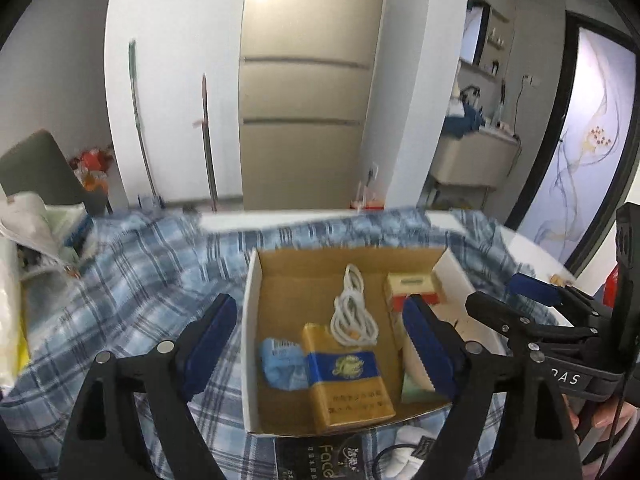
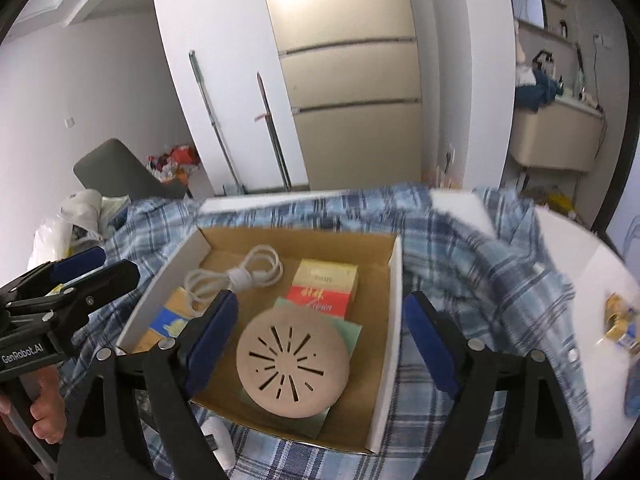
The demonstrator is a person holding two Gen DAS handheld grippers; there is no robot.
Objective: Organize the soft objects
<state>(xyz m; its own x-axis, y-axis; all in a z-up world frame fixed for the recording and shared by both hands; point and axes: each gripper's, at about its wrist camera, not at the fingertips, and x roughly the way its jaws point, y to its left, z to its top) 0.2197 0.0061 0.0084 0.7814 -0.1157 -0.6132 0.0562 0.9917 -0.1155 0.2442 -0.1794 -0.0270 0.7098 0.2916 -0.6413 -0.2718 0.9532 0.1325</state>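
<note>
Grippers first: the left gripper (image 1: 320, 344) stands with its jaws wide apart and nothing between the pads; the right gripper (image 2: 320, 344) is likewise spread and empty. Both hang above the cardboard box (image 1: 251, 320), pointing down into it, the left over the box's left wall and middle, the right over its right half.

Contents of the box, as seen: a white cable (image 1: 352, 312) coiled toward the back; a yellow and blue carton (image 1: 346, 376) lying flat at the near left; a small blue packet (image 1: 280, 364) touching that carton's left side; a red and cream box (image 2: 326, 288) at the back right; a round tan disc (image 2: 293, 360) with slots, resting on a green sheet (image 2: 354, 332).

Under and around the box lies the blue plaid shirt (image 2: 460, 264), crumpled, spread across the white table (image 2: 580, 240), rumpled highest behind and to the right of the box. This is judged to be the soft thing in question.

Handling assessment: the shirt looks light, limp and unlikely to slip from rubber pads, but it will sag and drag. The box sits on it, so pulling the cloth may shift or tip the box. Recommended hold: a bunched fold or the collar region clear of the box, one gripper at each side, pinched deep.
</note>
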